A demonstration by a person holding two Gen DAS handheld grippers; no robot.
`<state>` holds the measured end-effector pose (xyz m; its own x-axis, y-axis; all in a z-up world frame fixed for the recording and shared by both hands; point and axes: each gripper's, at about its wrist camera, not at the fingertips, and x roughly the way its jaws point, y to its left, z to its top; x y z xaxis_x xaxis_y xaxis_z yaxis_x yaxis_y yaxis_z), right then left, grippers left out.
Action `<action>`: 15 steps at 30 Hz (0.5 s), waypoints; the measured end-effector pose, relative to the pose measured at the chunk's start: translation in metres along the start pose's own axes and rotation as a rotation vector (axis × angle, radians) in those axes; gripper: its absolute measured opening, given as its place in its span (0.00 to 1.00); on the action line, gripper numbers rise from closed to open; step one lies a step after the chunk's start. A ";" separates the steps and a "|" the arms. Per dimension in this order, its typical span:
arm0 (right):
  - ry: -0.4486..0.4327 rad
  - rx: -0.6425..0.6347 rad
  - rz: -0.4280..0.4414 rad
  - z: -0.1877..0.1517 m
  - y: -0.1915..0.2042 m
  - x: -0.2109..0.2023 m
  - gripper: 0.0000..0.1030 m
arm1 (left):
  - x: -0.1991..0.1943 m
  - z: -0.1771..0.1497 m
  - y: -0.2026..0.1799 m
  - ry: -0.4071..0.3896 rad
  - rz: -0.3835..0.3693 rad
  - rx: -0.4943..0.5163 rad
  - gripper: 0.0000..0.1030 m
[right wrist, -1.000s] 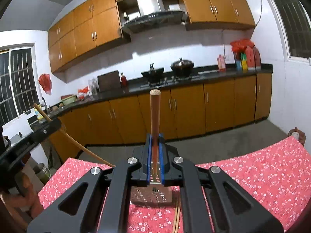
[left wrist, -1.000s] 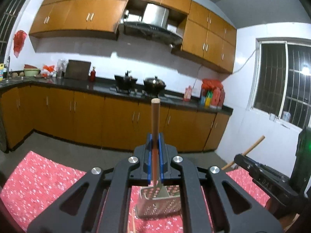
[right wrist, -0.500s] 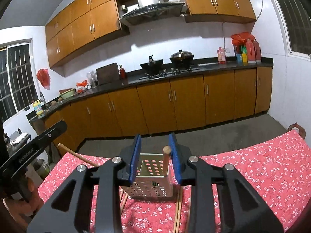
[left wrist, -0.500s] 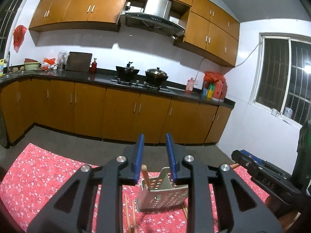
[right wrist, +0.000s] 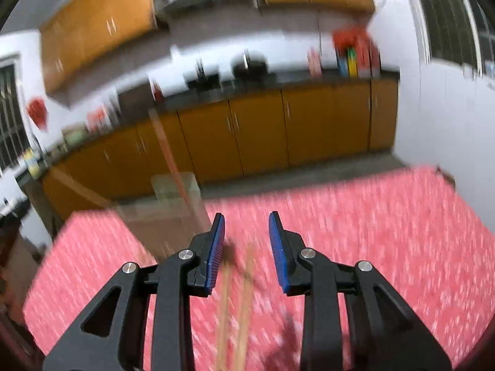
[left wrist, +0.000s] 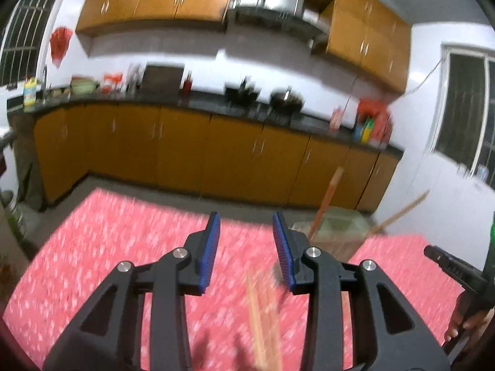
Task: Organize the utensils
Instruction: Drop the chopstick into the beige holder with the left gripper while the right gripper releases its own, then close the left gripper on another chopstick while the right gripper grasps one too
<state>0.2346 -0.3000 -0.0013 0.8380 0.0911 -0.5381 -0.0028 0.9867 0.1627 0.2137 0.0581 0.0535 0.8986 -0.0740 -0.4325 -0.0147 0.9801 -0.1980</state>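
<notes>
Both views are being smeared by motion blur, so fine detail cannot be told. The left gripper (left wrist: pixel 246 244) is being held with its blue-padded fingers (left wrist: pixel 210 247) spread wide apart, and nothing is being gripped between them; only the red flowered tablecloth (left wrist: pixel 108 247) is being seen through the gap. The right gripper (right wrist: pixel 246 241) is likewise being held wide open with nothing in its grasp. The metal utensil holder (left wrist: pixel 340 232) is being seen on the cloth at the far right in the left view, just beyond the right-hand finger, and at the far left in the right view (right wrist: pixel 167 204), close to the table's far edge. Two wooden handles are being held up by it: a reddish handle (left wrist: pixel 328 198) that is leaning slightly, and a paler handle (left wrist: pixel 402 210) that is slanting well out to the side. A pair of chopsticks (left wrist: pixel 263 324) is being seen lying flat on the cloth near the camera, under the left gripper, and it is showing again in the right view (right wrist: pixel 235 309) between and below the open fingers. The other gripper's black body (left wrist: pixel 454 269) is being glimpsed at the right edge of the left view. Orange kitchen cabinets (right wrist: pixel 263 136) are being seen across the far wall.
</notes>
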 end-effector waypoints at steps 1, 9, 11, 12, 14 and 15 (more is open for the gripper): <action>0.068 0.005 -0.001 -0.017 -0.004 0.015 0.27 | 0.005 -0.009 0.005 0.038 0.005 -0.003 0.35; 0.322 0.018 0.043 -0.096 0.002 0.069 0.16 | 0.032 -0.077 0.014 0.248 -0.006 0.017 0.35; 0.334 0.011 0.043 -0.098 0.004 0.073 0.16 | 0.035 -0.088 0.013 0.271 -0.014 0.024 0.35; 0.338 0.005 0.041 -0.100 0.005 0.075 0.15 | 0.037 -0.092 0.011 0.281 -0.019 0.027 0.35; 0.333 -0.016 0.034 -0.100 0.006 0.081 0.14 | 0.038 -0.098 0.007 0.297 -0.029 0.033 0.35; 0.329 -0.025 0.027 -0.100 0.007 0.082 0.14 | 0.038 -0.101 0.005 0.302 -0.032 0.037 0.35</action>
<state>0.2485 -0.2724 -0.1270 0.6159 0.1517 -0.7730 -0.0388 0.9859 0.1626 0.2039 0.0416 -0.0527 0.7269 -0.1512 -0.6699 0.0325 0.9819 -0.1864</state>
